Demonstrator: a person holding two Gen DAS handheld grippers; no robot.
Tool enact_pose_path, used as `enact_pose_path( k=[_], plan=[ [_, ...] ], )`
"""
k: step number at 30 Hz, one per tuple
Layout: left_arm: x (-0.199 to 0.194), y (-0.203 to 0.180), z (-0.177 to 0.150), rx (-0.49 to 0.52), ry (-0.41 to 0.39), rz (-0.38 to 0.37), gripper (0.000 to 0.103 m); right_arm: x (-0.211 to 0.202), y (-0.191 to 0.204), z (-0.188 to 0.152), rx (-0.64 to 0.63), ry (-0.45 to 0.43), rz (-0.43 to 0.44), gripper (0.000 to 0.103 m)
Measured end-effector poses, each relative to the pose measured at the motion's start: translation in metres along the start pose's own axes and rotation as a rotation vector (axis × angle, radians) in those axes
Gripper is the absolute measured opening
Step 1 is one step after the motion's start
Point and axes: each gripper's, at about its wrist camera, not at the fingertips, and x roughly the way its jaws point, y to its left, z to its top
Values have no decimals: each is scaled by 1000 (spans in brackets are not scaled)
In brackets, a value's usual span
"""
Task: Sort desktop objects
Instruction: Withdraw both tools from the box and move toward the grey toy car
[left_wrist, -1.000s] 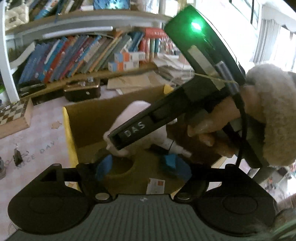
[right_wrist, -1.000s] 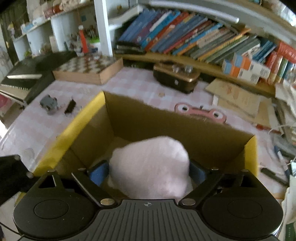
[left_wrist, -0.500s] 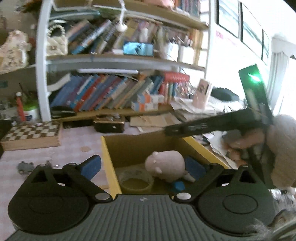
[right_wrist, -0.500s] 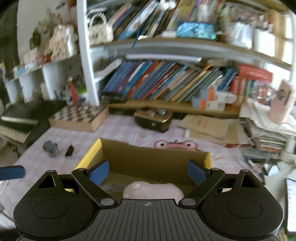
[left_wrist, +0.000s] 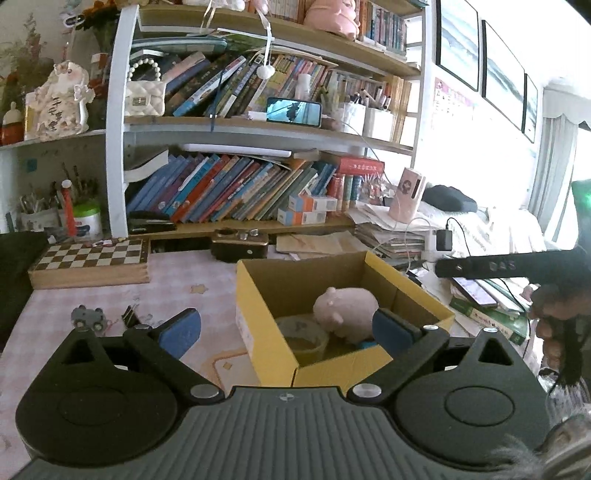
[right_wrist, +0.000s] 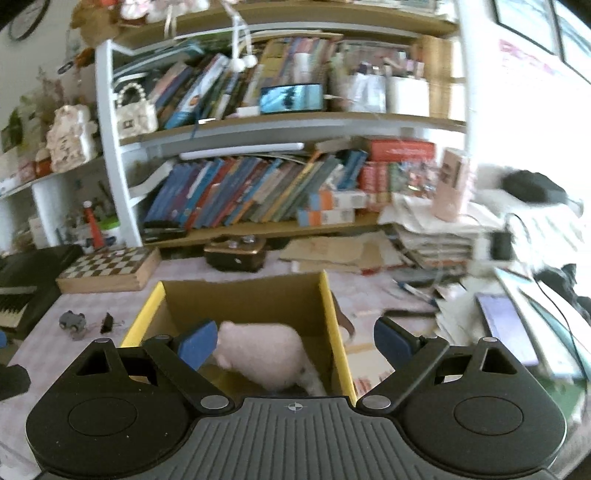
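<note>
A pink plush pig (left_wrist: 345, 309) lies inside the yellow-edged cardboard box (left_wrist: 266, 332) beside a roll of clear tape (left_wrist: 301, 334). The pig also shows in the right wrist view (right_wrist: 266, 354), inside the box (right_wrist: 338, 332). My left gripper (left_wrist: 286, 328) is open and empty, held above the box's near-left corner. My right gripper (right_wrist: 295, 341) is open and empty, above the box. A small grey toy car (left_wrist: 88, 317) and a black binder clip (left_wrist: 129, 315) lie on the pink checked tablecloth left of the box.
A chessboard box (left_wrist: 92, 260) and a brown gadget (left_wrist: 240, 247) sit behind the box below the bookshelf. Stacked papers, books and a phone (right_wrist: 506, 328) crowd the right side. The right hand and its tool (left_wrist: 517, 266) show at the right edge.
My right gripper opened and let the plush pig drop into the box, then pulled up and back. My left gripper also rose and drew back from the box.
</note>
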Motion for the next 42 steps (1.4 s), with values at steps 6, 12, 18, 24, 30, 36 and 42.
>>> enact_pose_path(
  k=[6,12,18,24,30,36,42],
  plan=[
    [-26,18,-15,0,-3,9,103,-30,18,-33,26,23,-64,94],
    [-48,41,-33,-13,26,34,103,-51,45,-69,65,61,-97,94],
    [-67,63,-53,-27,61,80,103,-66,79,-98,91,108,-101,94],
    [-84,82,-70,-47,85,118,103,-76,112,-121,86,148,-78,94],
    [-98,95,-87,-54,123,152,103,-84,146,-139,50,178,-40,94],
    [-112,108,-97,-62,142,169,103,-90,176,-149,0,195,5,94],
    [-121,120,-104,-80,161,198,103,-91,201,-151,-48,207,57,94]
  ],
)
